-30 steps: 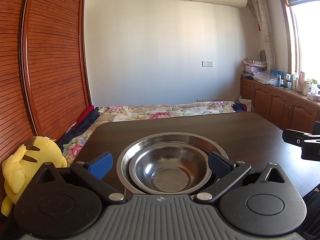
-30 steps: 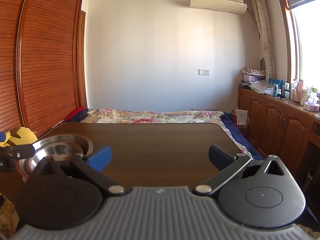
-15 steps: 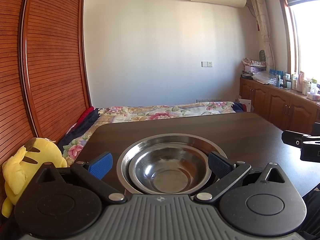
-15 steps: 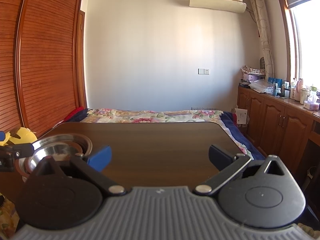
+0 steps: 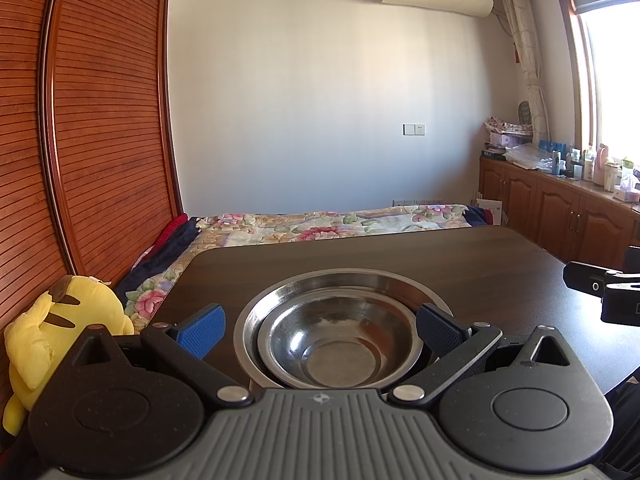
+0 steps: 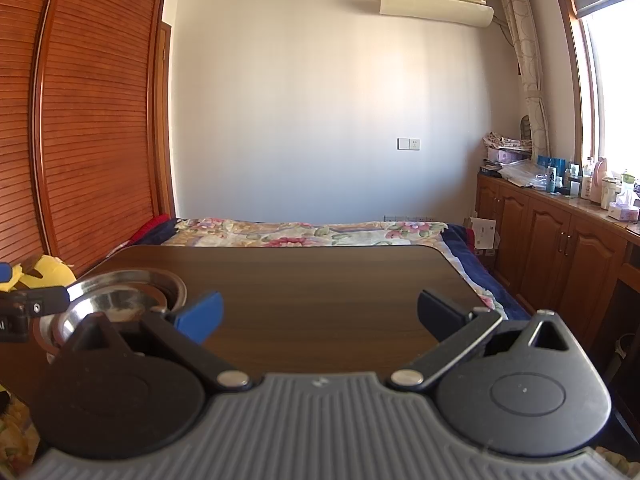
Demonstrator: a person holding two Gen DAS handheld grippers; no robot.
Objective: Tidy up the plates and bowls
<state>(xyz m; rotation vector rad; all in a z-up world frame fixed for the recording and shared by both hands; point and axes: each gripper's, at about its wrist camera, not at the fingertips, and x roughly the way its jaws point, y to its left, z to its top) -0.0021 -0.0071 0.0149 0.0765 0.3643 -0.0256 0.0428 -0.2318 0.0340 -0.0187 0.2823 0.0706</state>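
- Clearly the stacking step looks done: a steel bowl (image 5: 339, 350) sits nested inside a wider steel plate (image 5: 340, 280), both resting on the dark desk (image 5: 460, 264).
- The stack lies near the desk's left edge and close to its near edge; in the right wrist view the same bowl (image 6: 108, 306) and plate (image 6: 160, 276) show at the desk's near left corner.
- The left gripper (image 5: 320, 326) hangs right at the stack with its jaws spread wide, one blue pad on either side of the bowl; the jaws clamp nothing, and whether a pad brushes the rim I cannot tell.
- The right gripper (image 6: 320, 312) is also spread apart and empty, held over bare desk (image 6: 320, 280) toward the right side, well apart from the stack.
- No other plates or bowls show on the desk in either view, so I judge the task to be at or near its end.
- If the stack is meant to stay here, the next move calls for drawing the left gripper straight back without nudging the rim, since steel on a smooth top should slide easily.
- If the stack needs shifting, the next move calls for closing on the plate's rim, not the bowl alone, so both travel together.
- Off the left edge a yellow plush toy (image 5: 60, 332) sits against the wooden wardrobe doors; it plays no part.
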